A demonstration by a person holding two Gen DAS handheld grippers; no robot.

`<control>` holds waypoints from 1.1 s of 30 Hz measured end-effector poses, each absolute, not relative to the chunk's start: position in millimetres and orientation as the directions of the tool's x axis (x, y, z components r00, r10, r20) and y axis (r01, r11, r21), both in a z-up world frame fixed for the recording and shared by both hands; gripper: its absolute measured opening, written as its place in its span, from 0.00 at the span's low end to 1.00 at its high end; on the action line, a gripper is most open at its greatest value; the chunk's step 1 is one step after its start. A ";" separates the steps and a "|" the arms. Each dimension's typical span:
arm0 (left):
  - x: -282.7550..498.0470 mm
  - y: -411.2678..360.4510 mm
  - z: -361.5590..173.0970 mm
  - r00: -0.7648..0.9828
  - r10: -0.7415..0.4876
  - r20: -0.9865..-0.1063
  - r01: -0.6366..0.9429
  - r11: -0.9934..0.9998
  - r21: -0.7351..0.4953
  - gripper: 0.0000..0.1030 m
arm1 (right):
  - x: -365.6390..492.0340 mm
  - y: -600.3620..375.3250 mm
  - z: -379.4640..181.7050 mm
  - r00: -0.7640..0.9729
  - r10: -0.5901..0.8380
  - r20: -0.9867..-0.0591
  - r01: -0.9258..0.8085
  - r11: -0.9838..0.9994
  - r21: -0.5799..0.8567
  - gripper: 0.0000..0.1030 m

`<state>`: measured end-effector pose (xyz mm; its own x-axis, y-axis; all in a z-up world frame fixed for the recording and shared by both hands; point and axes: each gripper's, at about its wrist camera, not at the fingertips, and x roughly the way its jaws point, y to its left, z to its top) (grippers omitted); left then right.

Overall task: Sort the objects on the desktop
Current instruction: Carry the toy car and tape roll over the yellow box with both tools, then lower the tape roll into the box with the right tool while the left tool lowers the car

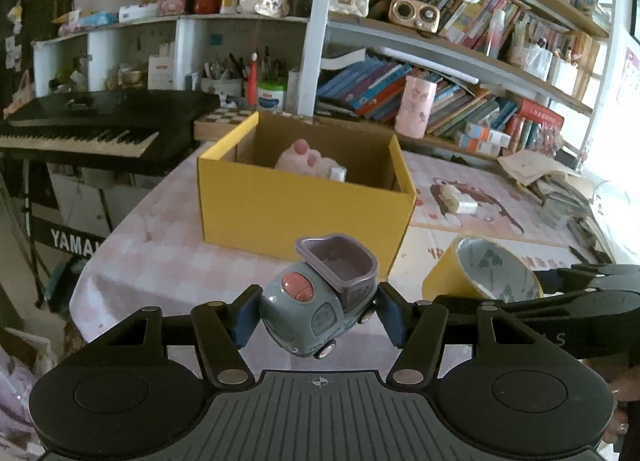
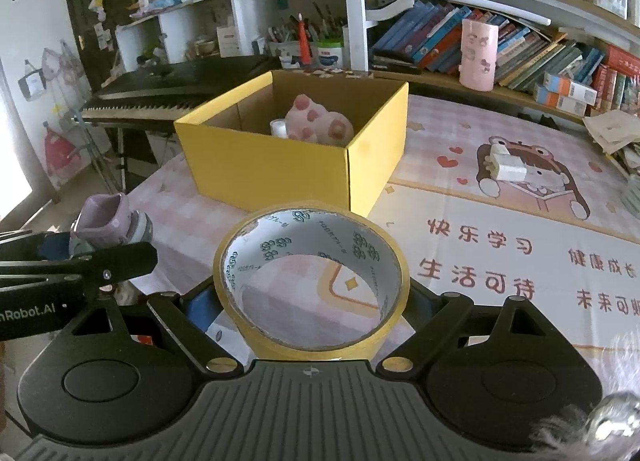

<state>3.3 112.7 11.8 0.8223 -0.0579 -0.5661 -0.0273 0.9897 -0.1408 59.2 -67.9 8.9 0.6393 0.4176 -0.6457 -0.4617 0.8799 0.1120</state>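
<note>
My left gripper (image 1: 318,317) is shut on a grey-blue toy truck (image 1: 320,301) with a lilac tipper, held tilted above the table just in front of the yellow cardboard box (image 1: 280,213). My right gripper (image 2: 312,301) is shut on a yellow roll of tape (image 2: 312,281), lifted off the table on the near side of the same yellow cardboard box (image 2: 280,173). Inside the box lie a pink paw-shaped plush (image 2: 320,123) and a small white item (image 2: 278,127). In the right wrist view, the toy truck (image 2: 110,221) shows at the left; in the left wrist view, the tape roll (image 1: 484,273) shows at the right.
A small white block (image 2: 506,167) lies on the pink printed table mat (image 2: 500,241) to the right of the box. A black keyboard (image 1: 92,125) stands beyond the table's left edge. Bookshelves (image 1: 460,93) and a pink cup (image 1: 416,105) line the back.
</note>
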 end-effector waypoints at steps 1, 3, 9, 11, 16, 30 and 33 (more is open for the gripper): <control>6.2 112.7 13.4 0.824 -0.057 -0.563 -0.027 0.990 -0.140 0.59 | 62.2 -67.2 10.0 0.640 0.420 -0.643 -0.462 0.879 0.115 0.86; 12.2 113.0 16.5 0.829 -0.056 -0.556 -0.024 0.991 -0.135 0.59 | 67.8 -66.6 13.0 0.645 0.426 -0.634 -0.466 0.877 0.115 0.86; 39.4 114.0 27.5 0.852 -0.038 -0.521 -0.028 0.993 -0.118 0.59 | 94.2 -64.8 28.7 0.679 0.442 -0.586 -0.481 0.871 0.099 0.86; 49.8 112.8 31.3 0.860 -0.028 -0.509 -0.031 0.994 -0.106 0.59 | 106.8 -64.5 34.7 0.691 0.448 -0.567 -0.487 0.868 0.092 0.86; 78.7 113.8 39.8 0.879 0.009 -0.477 -0.051 0.996 -0.076 0.59 | 140.9 -63.7 46.4 0.713 0.466 -0.523 -0.500 0.862 0.086 0.86; 189.1 120.0 30.4 0.846 0.091 -0.526 -0.046 0.994 0.099 0.59 | 245.6 -24.8 47.0 0.657 0.549 -0.516 -0.674 0.734 -0.077 0.86; 208.1 124.8 19.6 0.809 0.087 -0.581 -0.032 0.994 0.104 0.59 | 263.4 -10.0 41.6 0.638 0.551 -0.538 -0.712 0.688 -0.139 0.86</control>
<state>208.1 124.8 19.6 0.8089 0.0870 -0.5814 -0.0324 0.9941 0.1036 263.4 -10.0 41.6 0.6380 0.5511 -0.5378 -0.7119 0.6884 -0.1391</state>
